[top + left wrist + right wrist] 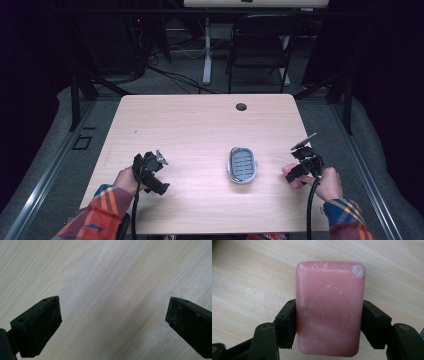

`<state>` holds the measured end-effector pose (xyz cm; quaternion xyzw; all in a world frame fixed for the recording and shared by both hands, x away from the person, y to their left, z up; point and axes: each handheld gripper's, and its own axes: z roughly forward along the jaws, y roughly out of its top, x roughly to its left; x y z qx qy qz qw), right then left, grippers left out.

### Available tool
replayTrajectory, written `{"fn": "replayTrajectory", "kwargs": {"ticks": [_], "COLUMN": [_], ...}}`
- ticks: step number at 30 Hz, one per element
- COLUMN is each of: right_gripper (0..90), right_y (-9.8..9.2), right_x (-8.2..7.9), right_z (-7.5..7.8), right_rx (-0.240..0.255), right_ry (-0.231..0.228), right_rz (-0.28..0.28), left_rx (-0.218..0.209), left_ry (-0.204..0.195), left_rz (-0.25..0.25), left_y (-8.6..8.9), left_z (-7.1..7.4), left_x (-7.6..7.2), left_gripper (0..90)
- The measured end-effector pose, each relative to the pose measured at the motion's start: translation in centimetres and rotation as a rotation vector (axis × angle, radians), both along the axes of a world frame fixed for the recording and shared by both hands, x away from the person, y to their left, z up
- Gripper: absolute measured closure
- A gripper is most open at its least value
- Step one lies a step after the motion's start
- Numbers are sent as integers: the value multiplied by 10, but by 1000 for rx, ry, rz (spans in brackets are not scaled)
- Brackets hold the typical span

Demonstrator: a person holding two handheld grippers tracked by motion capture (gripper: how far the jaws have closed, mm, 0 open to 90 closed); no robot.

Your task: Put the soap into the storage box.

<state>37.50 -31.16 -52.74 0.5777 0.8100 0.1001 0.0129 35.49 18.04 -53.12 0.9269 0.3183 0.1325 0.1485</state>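
No legible text or labels

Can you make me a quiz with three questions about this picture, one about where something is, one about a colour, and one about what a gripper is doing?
1. Where is the soap dish?
A. on the table, between the two grippers
B. on the chair
C. on the floor

2. What colour is the bar of soap?
A. green
B. pink
C. blue

3. What is the left gripper doing?
A. squeezing the soap
B. holding the dish
C. open, holding nothing

Answers: 1 A, the high view shows it mid-table. 2 B, the right gripper holds a pink bar. 3 C, bare wood lies between its jaws.
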Motion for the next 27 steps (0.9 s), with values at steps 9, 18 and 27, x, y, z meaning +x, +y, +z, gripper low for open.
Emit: {"fn": "replayTrajectory", "kwargs": {"ticks": [9,18,27], "right_gripper": [366,366,367], "right_y": [5,17,36], "right_x": [2,5,8], "right_z": [10,15,25], "right_rx": [-9,-6,-10], "right_ry": [10,-8,-28], "right_rz": [42,62,108], "left_rx": [2,4,-6], "left_ry": [-8,-3,-32], "left_rz": [4,5,2], "left_y": [1,2,3], "left_z": [0,0,3], "left_x": [0,0,-2], "left_gripper": [1,1,1]}}
